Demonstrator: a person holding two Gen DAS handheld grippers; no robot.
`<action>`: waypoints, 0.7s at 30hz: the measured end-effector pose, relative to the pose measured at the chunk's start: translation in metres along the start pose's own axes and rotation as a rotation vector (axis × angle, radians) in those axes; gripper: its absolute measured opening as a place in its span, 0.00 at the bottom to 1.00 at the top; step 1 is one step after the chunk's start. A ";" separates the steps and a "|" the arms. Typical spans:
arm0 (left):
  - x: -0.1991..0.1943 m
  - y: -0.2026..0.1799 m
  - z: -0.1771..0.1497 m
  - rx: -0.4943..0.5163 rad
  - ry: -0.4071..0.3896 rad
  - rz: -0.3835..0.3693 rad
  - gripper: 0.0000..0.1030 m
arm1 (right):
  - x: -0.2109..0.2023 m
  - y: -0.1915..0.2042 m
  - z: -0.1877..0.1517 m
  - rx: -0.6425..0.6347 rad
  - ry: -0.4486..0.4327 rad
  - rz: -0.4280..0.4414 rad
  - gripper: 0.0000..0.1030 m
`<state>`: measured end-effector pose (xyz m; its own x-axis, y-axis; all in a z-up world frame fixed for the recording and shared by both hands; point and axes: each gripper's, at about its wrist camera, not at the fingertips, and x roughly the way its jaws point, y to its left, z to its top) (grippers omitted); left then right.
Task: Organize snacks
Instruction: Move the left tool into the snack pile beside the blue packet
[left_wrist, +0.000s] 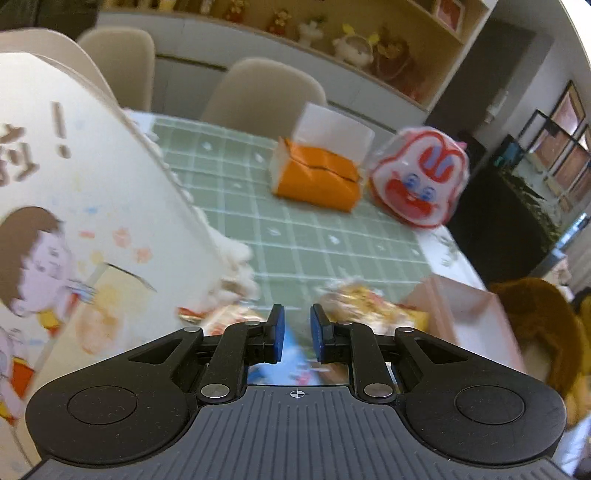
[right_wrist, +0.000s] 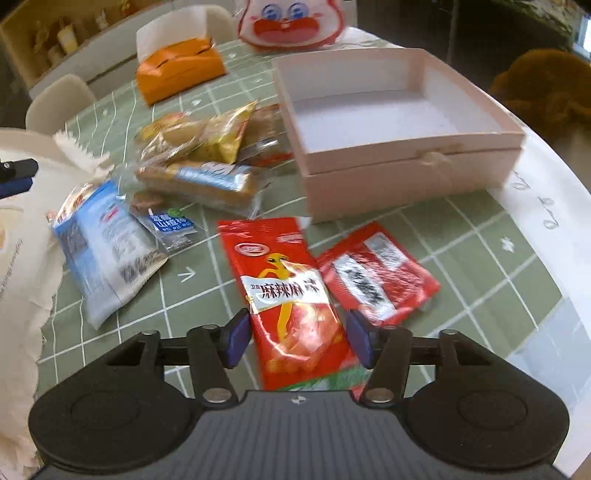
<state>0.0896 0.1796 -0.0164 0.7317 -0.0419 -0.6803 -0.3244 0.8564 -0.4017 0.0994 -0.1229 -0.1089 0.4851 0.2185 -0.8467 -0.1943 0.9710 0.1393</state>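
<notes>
In the right wrist view my right gripper (right_wrist: 298, 339) is open, its jaws on either side of a red spicy-snack packet (right_wrist: 291, 295) lying on the green checked tablecloth (right_wrist: 480, 258). A second red packet (right_wrist: 376, 273) lies beside it. Blue-white packets (right_wrist: 107, 251) and a heap of bread and yellow snack bags (right_wrist: 199, 147) lie to the left. An open pink box (right_wrist: 402, 122) is empty. My left gripper (left_wrist: 295, 334) is open with a narrow gap, above blurred snack bags (left_wrist: 369, 306) and a blue packet (left_wrist: 284, 365).
A large white printed bag (left_wrist: 92, 206) fills the left side. An orange tissue pack (left_wrist: 317, 177) and a red-white rabbit-face bag (left_wrist: 417, 181) stand at the far side of the table. Beige chairs (left_wrist: 266, 92) stand behind. A brown plush (right_wrist: 546, 88) sits at the right.
</notes>
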 end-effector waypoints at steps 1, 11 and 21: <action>0.008 -0.006 0.000 0.003 0.050 -0.017 0.18 | -0.004 -0.005 -0.002 0.004 -0.009 0.002 0.67; 0.093 -0.036 -0.029 -0.039 0.224 0.129 0.18 | -0.028 -0.035 -0.002 -0.011 -0.058 -0.007 0.82; 0.122 -0.087 -0.052 0.367 0.162 0.261 0.26 | -0.024 -0.065 -0.004 -0.004 -0.019 -0.025 0.85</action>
<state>0.1759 0.0736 -0.0959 0.5413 0.1440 -0.8284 -0.2305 0.9729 0.0185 0.0969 -0.1913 -0.0997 0.5058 0.1959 -0.8401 -0.1853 0.9758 0.1159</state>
